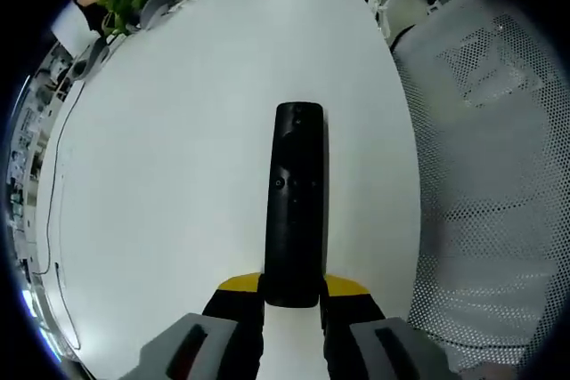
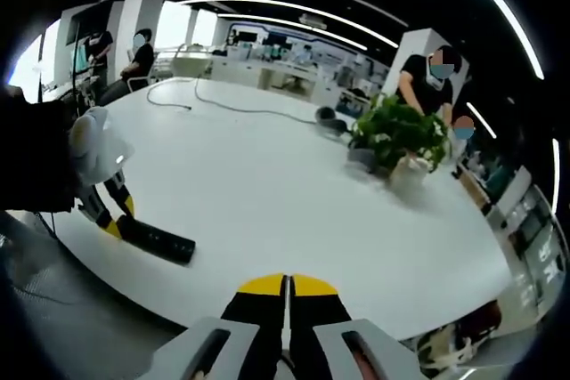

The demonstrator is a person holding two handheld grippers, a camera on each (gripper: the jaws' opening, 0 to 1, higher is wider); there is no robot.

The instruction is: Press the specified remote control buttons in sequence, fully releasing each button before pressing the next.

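**Me:** Left gripper [image 1: 292,295] is holding the near end of the black remote [image 1: 295,202]. My jaws are squeezing it from both sides. The rest of it is lying flat on the white table [image 1: 178,175], pointing away from me.

**Friend:** And your other one?

**Me:** I am keeping my right gripper [image 2: 287,295] up above the table edge, well apart from the remote. Its jaws are pressed together with nothing between them. From there I am seeing the remote [image 2: 160,242] down on the left, with my left gripper [image 2: 107,206] on it.

**Friend:** Are you pushing any buttons?

**Me:** Not now. Nothing is touching the buttons. I think the pressing is all waiting to be done, but I cannot tell for sure.
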